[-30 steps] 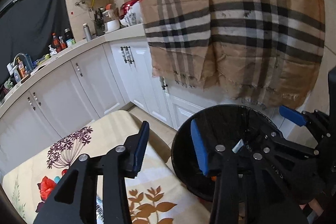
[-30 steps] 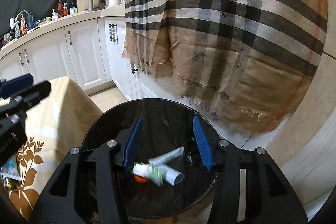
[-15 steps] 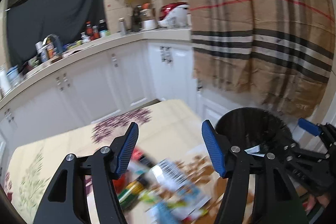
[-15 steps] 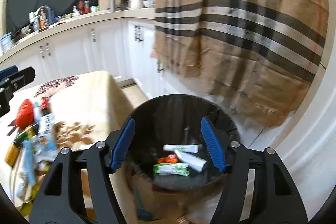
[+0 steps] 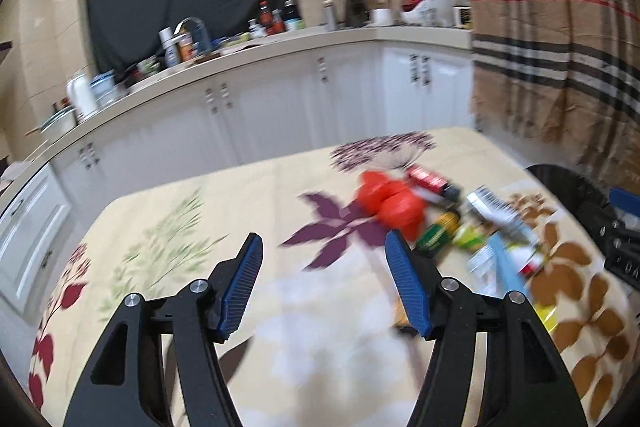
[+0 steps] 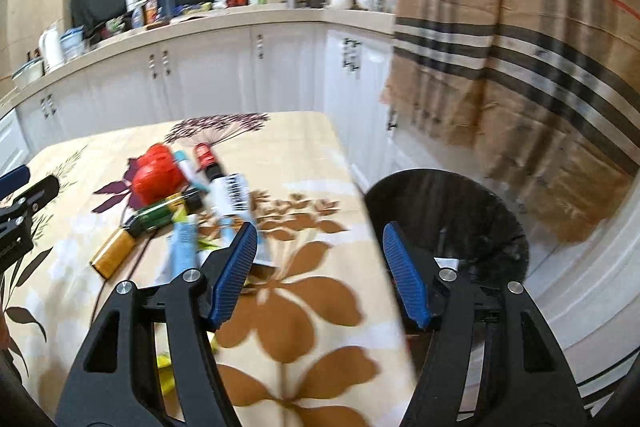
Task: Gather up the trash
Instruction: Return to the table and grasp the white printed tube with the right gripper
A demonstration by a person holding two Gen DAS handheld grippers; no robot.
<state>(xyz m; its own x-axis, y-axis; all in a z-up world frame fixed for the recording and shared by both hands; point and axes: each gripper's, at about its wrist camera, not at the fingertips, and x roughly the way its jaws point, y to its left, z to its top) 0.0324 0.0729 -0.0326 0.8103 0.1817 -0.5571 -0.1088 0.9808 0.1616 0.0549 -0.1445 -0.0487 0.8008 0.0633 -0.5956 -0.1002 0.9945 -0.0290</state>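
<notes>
Reaching back over the worktop [image 6: 304, 307] for another piece of trash looks like the step in hand. Both grippers are empty: the left gripper [image 5: 324, 283] and the right gripper [image 6: 318, 273] each have their blue fingers [image 6: 234, 273] standing fairly wide with nothing between them.

The remaining trash lies in a loose cluster on the floral cloth: a crumpled red wrapper [image 6: 156, 175], a green tube [image 6: 164, 213], a gold packet [image 6: 114, 253] and a white barcoded pack [image 6: 232, 195], several touching or overlapping. The black bin [image 6: 448, 223] stands just off the worktop's edge on the right, with a few pieces already inside.

To do this well, pick an outlying item such as the gold packet, so the fingers straddle one piece only. Come down with fingers across its narrow side, and settle before closing, since the views are blurred.
</notes>
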